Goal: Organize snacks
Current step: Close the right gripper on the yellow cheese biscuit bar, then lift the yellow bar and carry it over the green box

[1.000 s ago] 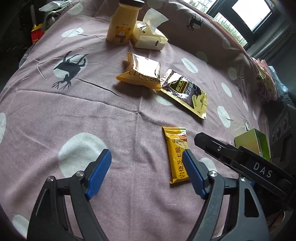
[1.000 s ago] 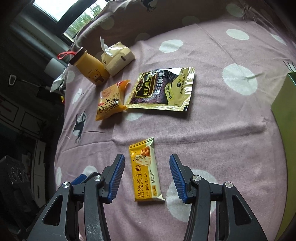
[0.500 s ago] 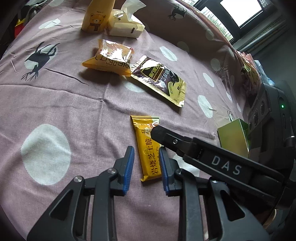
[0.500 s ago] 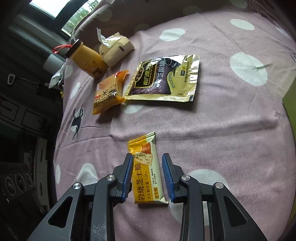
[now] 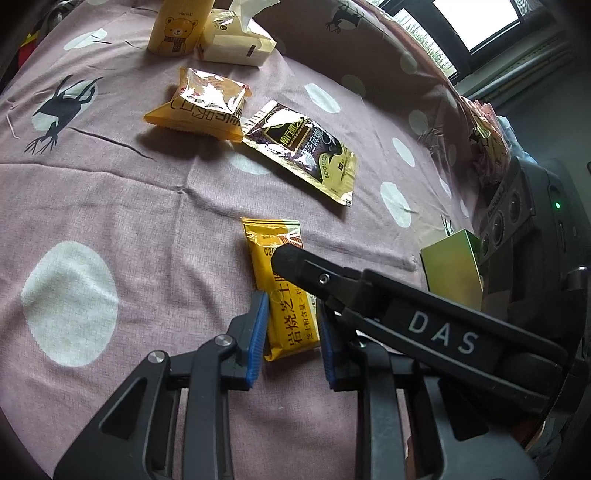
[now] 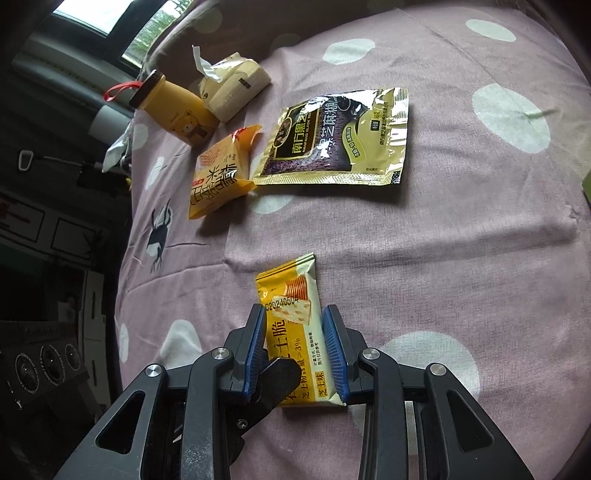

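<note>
Left wrist: left gripper (image 5: 291, 328) and right gripper (image 6: 295, 352) both pinch yellow cracker packet (image 5: 284, 291).

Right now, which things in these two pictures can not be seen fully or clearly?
- Yellow cracker packet: in the left wrist view, the right hand-held gripper's finger covers part of its print.
- Green box: cut off by the edge in the right wrist view; its inside is hidden in both.
- Bear bottle: its top is cut off in the left wrist view.
- Pink pile: too small and distorted to identify.
</note>
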Demonstrator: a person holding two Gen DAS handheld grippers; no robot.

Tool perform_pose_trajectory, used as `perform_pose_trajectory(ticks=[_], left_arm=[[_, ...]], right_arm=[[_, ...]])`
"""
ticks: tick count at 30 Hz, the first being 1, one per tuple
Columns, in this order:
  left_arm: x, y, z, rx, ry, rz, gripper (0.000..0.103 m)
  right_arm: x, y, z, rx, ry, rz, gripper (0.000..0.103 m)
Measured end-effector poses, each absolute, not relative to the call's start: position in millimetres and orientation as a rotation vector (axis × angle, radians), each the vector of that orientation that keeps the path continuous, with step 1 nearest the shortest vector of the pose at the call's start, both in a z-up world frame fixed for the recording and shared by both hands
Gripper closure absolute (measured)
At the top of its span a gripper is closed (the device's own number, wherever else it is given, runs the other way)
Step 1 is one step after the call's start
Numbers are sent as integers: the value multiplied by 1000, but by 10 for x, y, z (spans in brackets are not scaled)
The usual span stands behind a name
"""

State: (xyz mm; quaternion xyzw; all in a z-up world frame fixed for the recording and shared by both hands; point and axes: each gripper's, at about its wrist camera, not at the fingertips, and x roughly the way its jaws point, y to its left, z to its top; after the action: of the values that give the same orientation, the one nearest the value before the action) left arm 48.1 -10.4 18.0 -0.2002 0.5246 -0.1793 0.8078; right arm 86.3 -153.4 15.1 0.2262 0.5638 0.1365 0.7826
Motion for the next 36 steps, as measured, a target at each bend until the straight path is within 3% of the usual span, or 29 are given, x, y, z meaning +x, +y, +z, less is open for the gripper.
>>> perform_pose_trajectory(ticks=[36], left_arm=[[-60, -401, 1138, -322, 692, -662, 76]], right_arm=[[139, -1731, 1422, 361, 779, 213, 68]])
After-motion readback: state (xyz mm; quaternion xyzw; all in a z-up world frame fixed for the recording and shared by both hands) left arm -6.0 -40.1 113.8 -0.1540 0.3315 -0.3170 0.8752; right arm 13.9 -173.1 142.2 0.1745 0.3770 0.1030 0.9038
